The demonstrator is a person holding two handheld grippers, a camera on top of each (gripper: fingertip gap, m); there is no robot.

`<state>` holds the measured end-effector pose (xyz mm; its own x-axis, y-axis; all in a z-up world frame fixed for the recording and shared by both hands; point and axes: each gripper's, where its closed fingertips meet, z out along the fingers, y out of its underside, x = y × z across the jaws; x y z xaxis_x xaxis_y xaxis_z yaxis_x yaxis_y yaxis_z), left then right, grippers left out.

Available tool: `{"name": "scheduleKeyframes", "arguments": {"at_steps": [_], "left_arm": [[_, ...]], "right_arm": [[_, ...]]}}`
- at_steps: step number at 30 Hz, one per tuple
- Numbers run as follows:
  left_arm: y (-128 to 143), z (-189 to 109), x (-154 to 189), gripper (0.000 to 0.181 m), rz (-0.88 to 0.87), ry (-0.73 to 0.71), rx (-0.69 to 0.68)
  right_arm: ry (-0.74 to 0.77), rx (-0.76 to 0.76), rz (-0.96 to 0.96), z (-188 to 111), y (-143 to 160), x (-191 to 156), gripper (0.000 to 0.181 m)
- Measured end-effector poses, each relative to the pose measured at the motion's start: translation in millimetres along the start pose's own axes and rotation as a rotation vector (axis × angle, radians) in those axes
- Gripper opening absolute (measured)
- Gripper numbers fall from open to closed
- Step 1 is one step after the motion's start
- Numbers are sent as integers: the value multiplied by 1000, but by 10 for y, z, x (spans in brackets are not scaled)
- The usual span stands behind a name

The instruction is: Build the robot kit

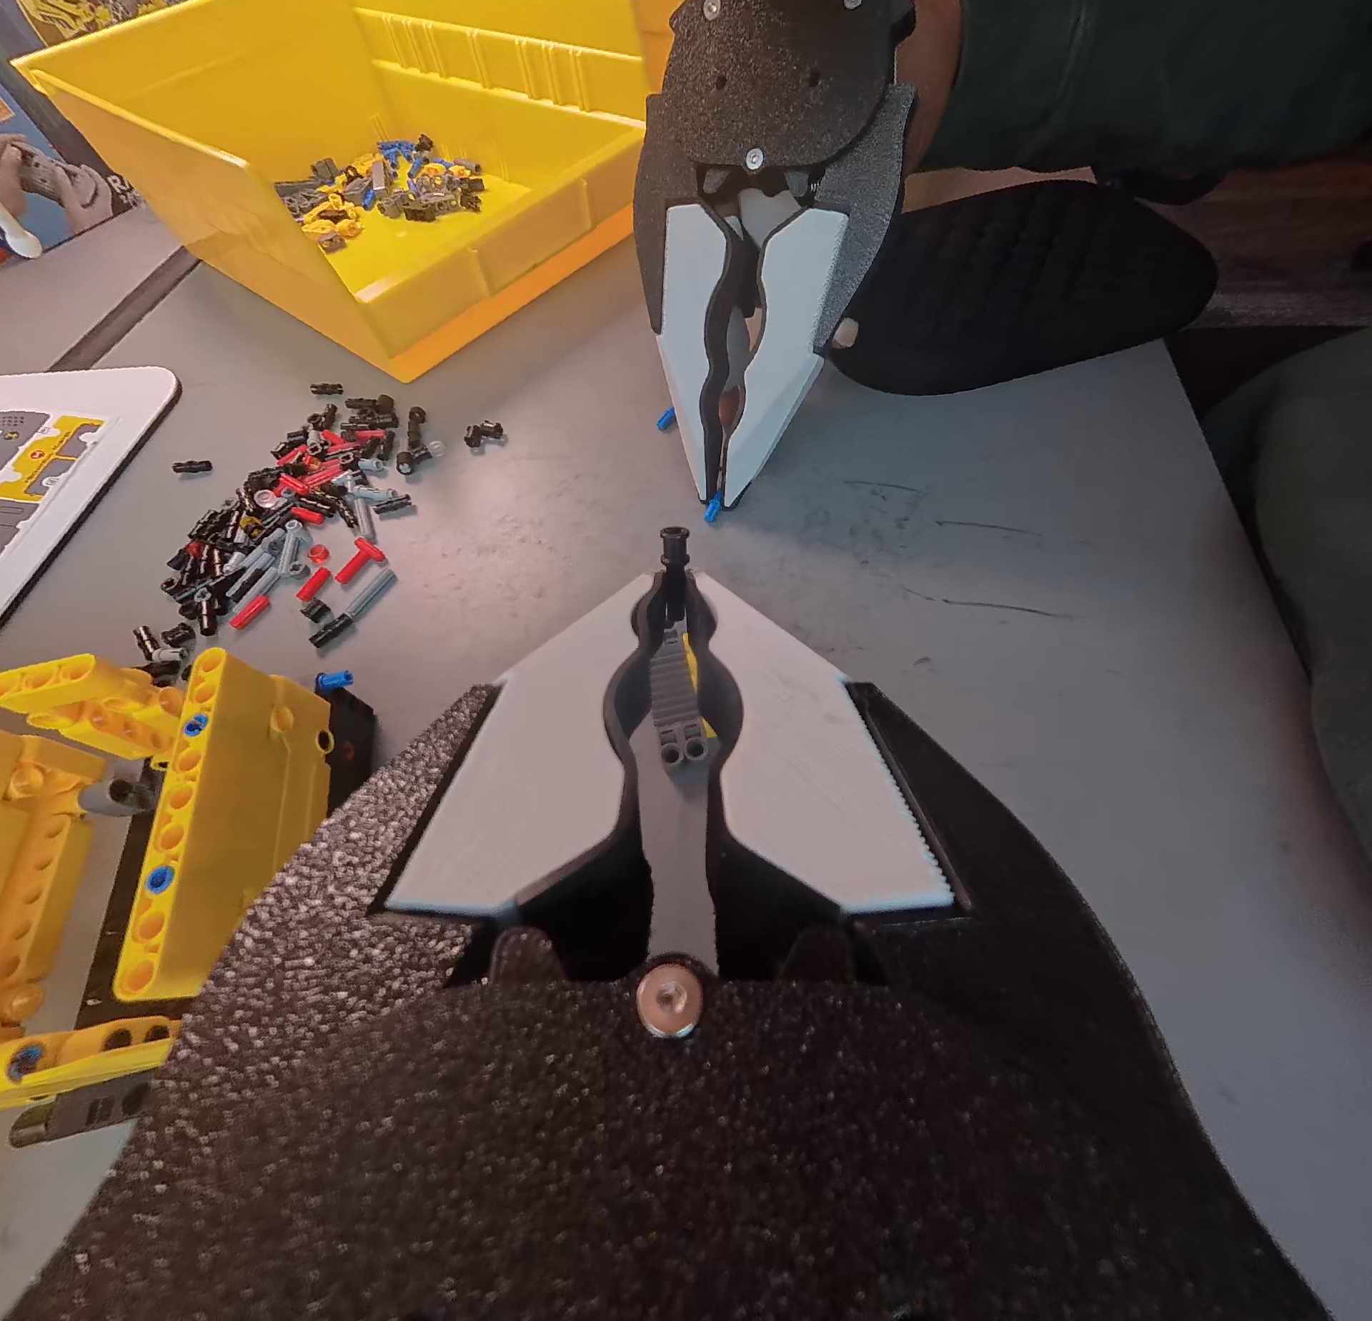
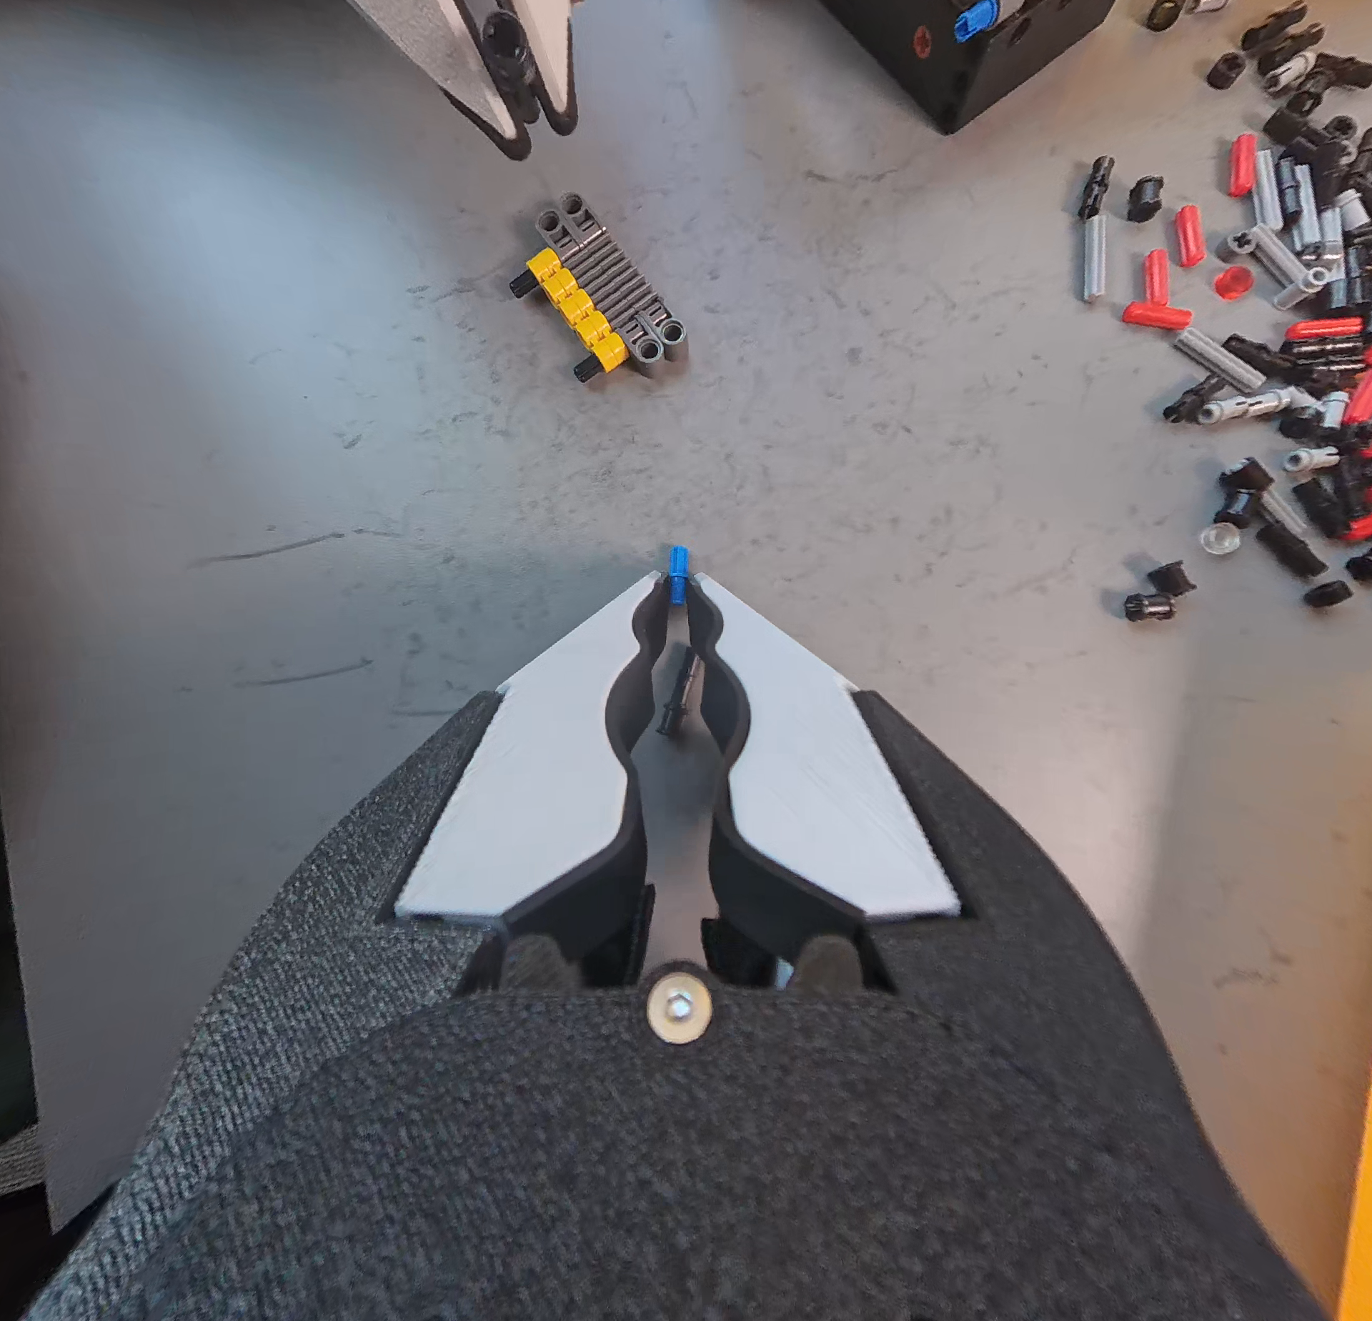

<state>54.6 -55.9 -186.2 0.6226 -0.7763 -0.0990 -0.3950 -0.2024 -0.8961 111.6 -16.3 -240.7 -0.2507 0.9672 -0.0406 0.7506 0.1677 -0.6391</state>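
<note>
Grey bench (image 1: 928,543), scuffed, carrying all parts. At far left in the left wrist view stands a yellow bin (image 1: 223,120) with a heap of small mixed pieces in its near compartment. At near left sits a yellow-and-black beam assembly (image 1: 223,803), partly built; its black block also shows at the far right of the right wrist view.

Left gripper (image 1: 674,573): jaws drawn almost together at the tips, pinching a black pin (image 1: 674,547) that projects beyond them, held above the bench. Right gripper (image 2: 677,576): jaws likewise nearly closed, clamping a blue pin (image 2: 677,573) at the tips; in the left wrist view its points stand downward at the bench surface, though contact cannot be confirmed. The two grippers face each other and are near, not touching.

Between them on the bench lies a grey ribbed subassembly (image 2: 601,291) with a row of yellow links along one side and black pin ends protruding. A loose pile of pins and axles (image 1: 297,513), black, red and grey, lies to the left of the left gripper. A second black pin (image 2: 681,691) lies on the bench beneath the right gripper's fingers.
</note>
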Motion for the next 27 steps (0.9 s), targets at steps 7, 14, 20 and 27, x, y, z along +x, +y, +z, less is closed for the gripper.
{"name": "scheduleKeyframes", "arguments": {"at_steps": [7,14,20,27], "left_arm": [[84,26,-13,3,50,-25,-55],[186,37,-54,3,60,-42,-114],[233,45,-64,3,80,-56,-148],[260,58,-36,3,82,-46,-175]], "right_arm": [[40,122,-95,-43,-402,-31,4],[-1,68,-183,16,-707,-142,3],[-43,6,-176,41,-794,-157,3],[-42,-52,-236,78,-824,-211,3]]}}
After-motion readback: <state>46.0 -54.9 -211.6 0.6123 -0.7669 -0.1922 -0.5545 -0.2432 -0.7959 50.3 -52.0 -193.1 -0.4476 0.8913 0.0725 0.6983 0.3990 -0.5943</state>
